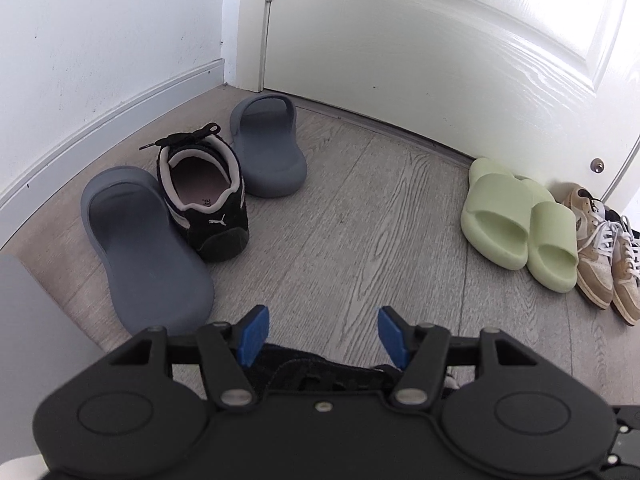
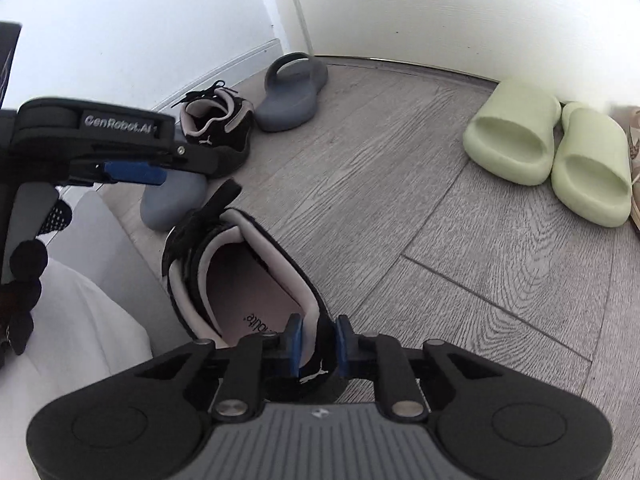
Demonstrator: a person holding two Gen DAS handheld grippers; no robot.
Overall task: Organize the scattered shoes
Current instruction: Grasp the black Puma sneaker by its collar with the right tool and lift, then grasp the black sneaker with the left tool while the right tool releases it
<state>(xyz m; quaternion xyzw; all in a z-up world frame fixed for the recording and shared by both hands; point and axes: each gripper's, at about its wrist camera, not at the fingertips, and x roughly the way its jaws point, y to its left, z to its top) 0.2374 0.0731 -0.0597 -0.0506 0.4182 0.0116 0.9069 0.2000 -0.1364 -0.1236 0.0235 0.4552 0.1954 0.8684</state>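
A: Right gripper (image 2: 316,344)?
B: Pinching the heel of a black sneaker (image 2: 240,280), 6 o'clock. Second black sneaker (image 1: 204,200) at 10, between two grey slides (image 1: 148,248).
A: Left gripper (image 1: 322,336)?
B: Spread, empty. Green slides (image 1: 516,232) at 3, tan sneakers (image 1: 600,256) beside, possibly touching.

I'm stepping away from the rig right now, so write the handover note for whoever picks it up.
Right gripper: jaws shut on the heel collar of a black sneaker, held near the camera.
Left gripper: jaws open, holding nothing.
Done: green slides paired by the door, tan sneakers lined up beside them.
Left: the held sneaker's mate sits on the floor at the left wall between two grey slides, which lie apart. Pair the black sneakers, then the grey slides, probably in the same row.
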